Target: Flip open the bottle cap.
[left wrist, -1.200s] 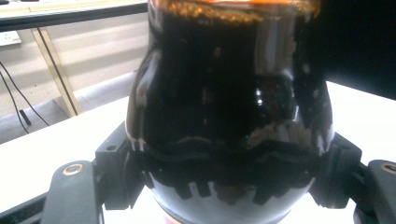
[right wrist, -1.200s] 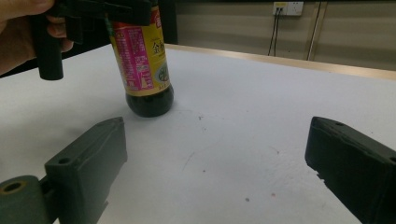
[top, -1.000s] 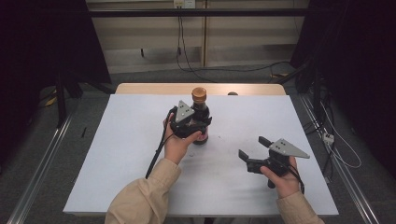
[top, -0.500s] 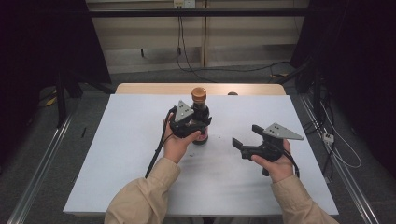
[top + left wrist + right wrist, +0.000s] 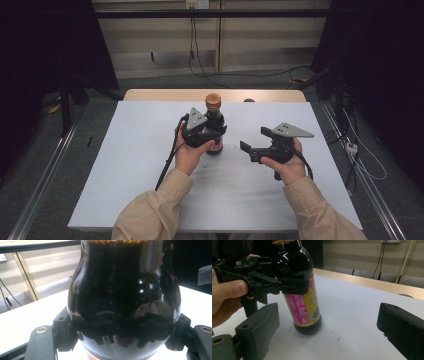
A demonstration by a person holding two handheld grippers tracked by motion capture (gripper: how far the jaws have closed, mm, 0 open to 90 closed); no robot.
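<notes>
Dark glass, a soy sauce bottle (image 5: 214,122) stands upright mid-table (image 5: 125,165), pinched at its shoulder by your left gripper (image 5: 204,134). Your right gripper (image 5: 254,144) hovers spread beside it; likely only the hold is done, its cap (image 5: 213,99) still on.

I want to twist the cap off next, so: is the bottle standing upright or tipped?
Upright. The bottle stands on its base on the table, left gripper clamped around its upper body.
</notes>
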